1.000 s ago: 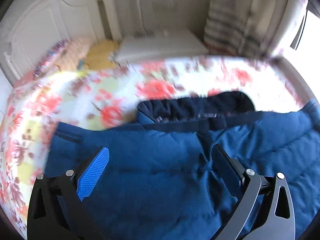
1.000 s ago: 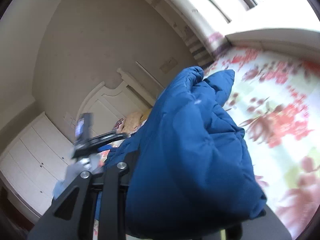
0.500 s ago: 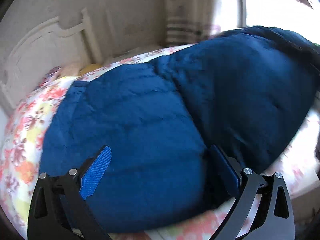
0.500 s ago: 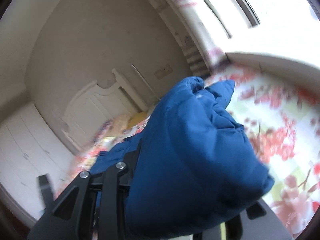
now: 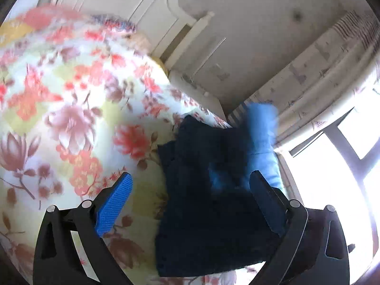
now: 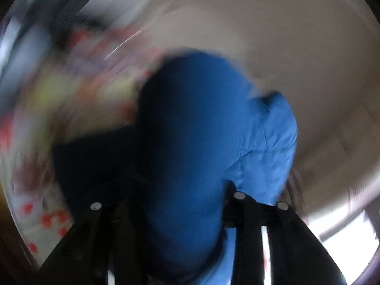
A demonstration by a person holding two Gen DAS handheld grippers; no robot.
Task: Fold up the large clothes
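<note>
Left wrist view: left tool (image 5: pixel 190 204) is hovering spread wide, gripping nothing, over the flowered bed quilt (image 5: pixel 71 118). The puffy blue quilted jacket (image 5: pixel 213 201) is hanging bunched at the bed's window-side edge, long axis roughly vertical, probably mid-fold.

Right wrist view, blurred: right tool (image 6: pixel 190 213) is pinching the jacket (image 6: pixel 190 130), lifting it.
</note>
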